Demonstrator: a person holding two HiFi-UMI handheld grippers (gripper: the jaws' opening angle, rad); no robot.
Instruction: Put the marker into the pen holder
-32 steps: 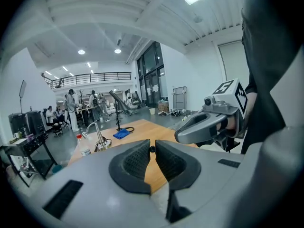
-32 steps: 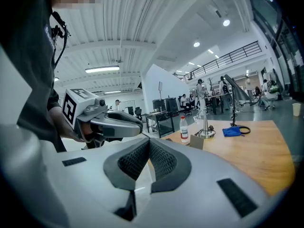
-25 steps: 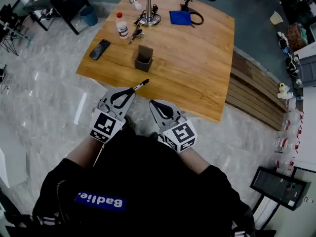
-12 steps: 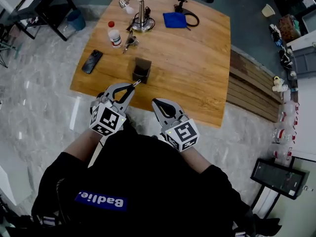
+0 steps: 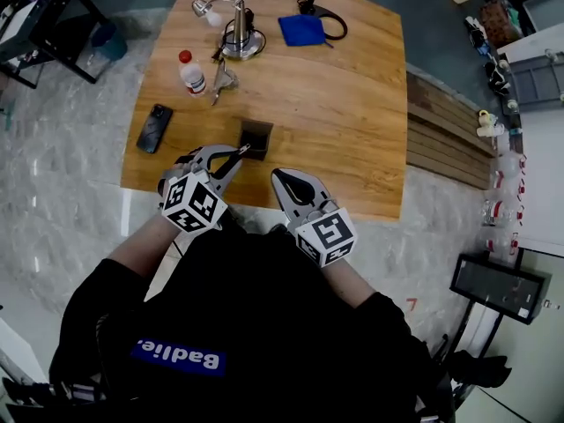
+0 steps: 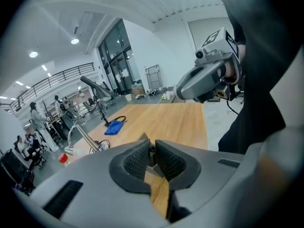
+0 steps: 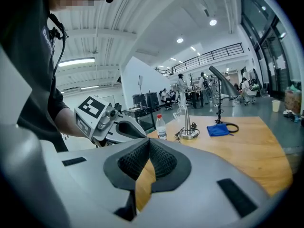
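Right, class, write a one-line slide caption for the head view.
Left gripper holds the marker with its tip by the pen holder on the wooden table; right gripper is shut and empty.

The tabletop is matt grained wood, the floor glossy veined stone, the upper-left lamp shiny metal, the right hand-held gripper smooth grey plastic with rough pads.

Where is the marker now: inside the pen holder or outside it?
Outside. The left gripper is shut on the marker, whose tip lies near the rim of the pen holder in the head view.
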